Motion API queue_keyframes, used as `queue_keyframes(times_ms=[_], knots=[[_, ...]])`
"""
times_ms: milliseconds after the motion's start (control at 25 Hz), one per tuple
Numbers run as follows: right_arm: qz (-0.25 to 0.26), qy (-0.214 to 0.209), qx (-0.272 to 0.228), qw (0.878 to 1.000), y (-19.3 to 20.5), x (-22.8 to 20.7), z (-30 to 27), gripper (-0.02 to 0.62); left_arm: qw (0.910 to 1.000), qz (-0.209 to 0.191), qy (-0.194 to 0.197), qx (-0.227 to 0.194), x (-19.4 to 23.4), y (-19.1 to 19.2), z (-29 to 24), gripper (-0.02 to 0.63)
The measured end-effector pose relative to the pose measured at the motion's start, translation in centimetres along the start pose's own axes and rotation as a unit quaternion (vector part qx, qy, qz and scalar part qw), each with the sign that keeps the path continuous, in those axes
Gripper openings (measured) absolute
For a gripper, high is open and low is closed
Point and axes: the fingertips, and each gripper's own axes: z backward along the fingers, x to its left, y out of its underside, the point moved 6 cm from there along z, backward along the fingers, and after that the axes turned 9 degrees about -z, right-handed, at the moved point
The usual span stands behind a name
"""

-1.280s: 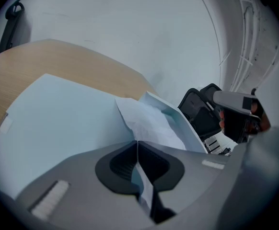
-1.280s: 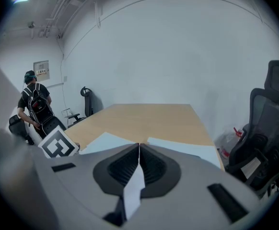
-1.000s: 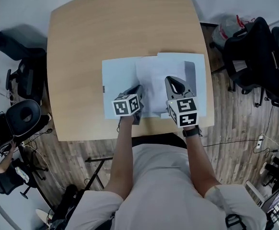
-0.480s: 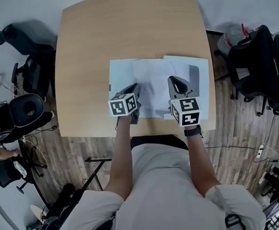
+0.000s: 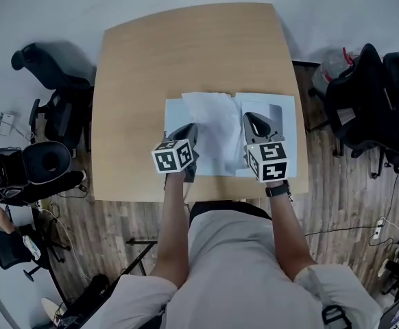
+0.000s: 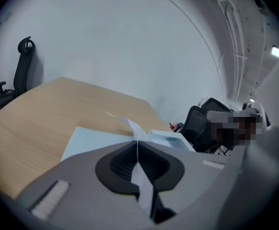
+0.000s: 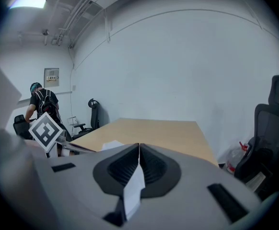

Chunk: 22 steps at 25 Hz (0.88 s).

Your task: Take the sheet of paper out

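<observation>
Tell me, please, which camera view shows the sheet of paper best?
The head view: it shows most of the white sheet of paper held between the left tool and right tool above the blue folder. Each gripper view shows only a narrow strip of it pinched in that tool's jaws.

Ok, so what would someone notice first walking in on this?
The eye goes to the white sheet of paper, pinched on either side by the left gripper and the right gripper, both shut on it over the near half of the wooden table. Under the sheet lies a pale blue folder, flat on the table.
</observation>
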Motion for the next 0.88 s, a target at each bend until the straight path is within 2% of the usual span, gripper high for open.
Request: queue_keyframes(times_ms=[200, 440, 880], knots=[[-0.002, -0.003, -0.028, 1.000, -1.4, 0.3, 1.5, 0.012, 0.9986, -0.033, 0.009, -0.040, -1.3, -2.6, 1.9, 0.015], [0.007, -0.007, -0.074, 0.997, -4.1, 1.1, 3.7, 0.012, 0.9946, -0.041, 0.013, -0.094, -3.3, -5.8, 4.2, 0.014], [0.026, 0.002, -0.127, 0.992, -6.6, 1.1, 8.3, 0.012, 0.9755, -0.096, 0.025, -0.197, -9.2, -11.9, 8.2, 0.012]])
